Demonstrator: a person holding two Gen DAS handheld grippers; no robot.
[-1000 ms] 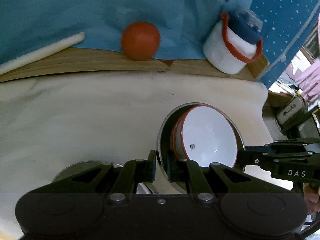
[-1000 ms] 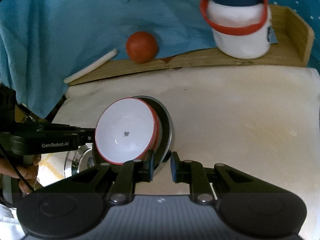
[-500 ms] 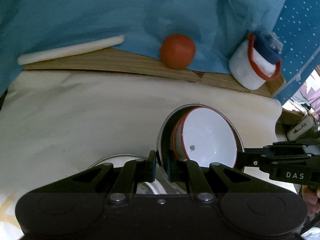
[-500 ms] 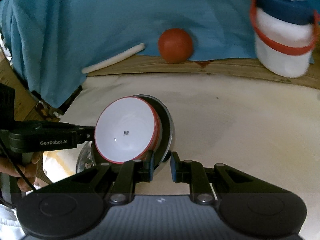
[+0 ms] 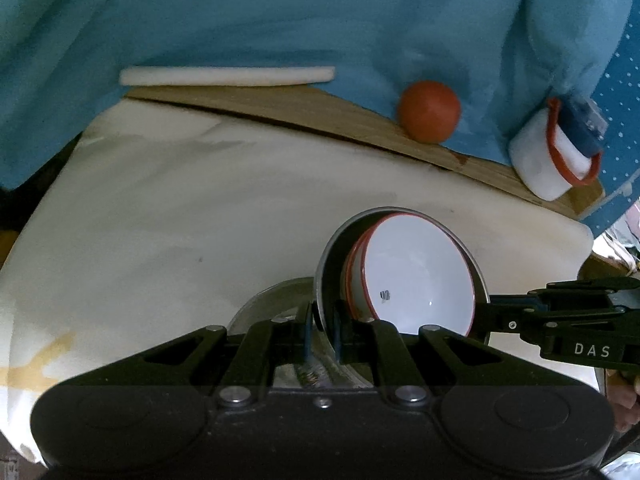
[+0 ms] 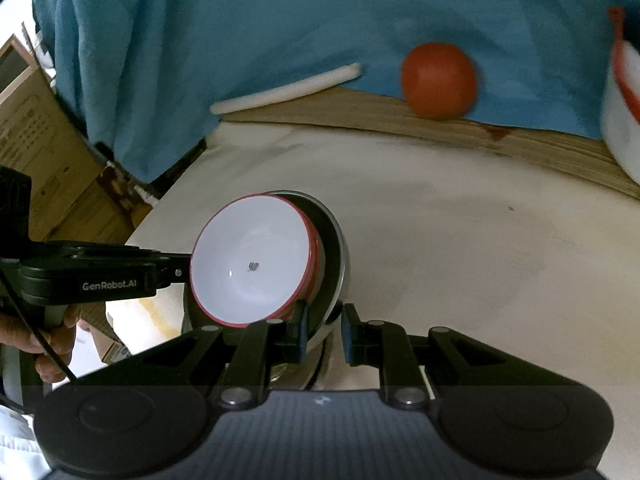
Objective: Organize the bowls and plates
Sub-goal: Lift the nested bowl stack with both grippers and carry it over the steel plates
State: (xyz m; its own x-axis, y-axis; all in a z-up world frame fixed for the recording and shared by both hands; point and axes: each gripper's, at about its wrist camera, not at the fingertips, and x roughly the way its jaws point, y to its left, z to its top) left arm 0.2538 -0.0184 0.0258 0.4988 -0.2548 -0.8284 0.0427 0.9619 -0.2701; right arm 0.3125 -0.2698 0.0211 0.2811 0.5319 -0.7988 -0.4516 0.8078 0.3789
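Note:
A steel bowl (image 5: 332, 248) holds stacked white bowls with red rims (image 5: 416, 272), tipped on edge above the table. My left gripper (image 5: 322, 332) is shut on the steel bowl's rim. My right gripper (image 6: 324, 332) is shut on the opposite rim of the steel bowl (image 6: 340, 256), with the white bowls (image 6: 252, 264) facing it. Each gripper shows at the side in the other's view. Another steel dish (image 5: 272, 300) lies on the table below, partly hidden by my left fingers.
The table has a cream cloth (image 5: 180, 220) and a wooden board (image 5: 320, 116) at the back. On the board sit a red ball (image 5: 429, 111), a white stick (image 5: 228, 76) and a white jar with a blue lid (image 5: 556, 152). A blue cloth hangs behind. Cardboard boxes (image 6: 36, 144) stand off the left edge.
Both grippers have carried the bowl stack leftward and back; the ball and jar slid right in both views. The steel dish below now shows more.

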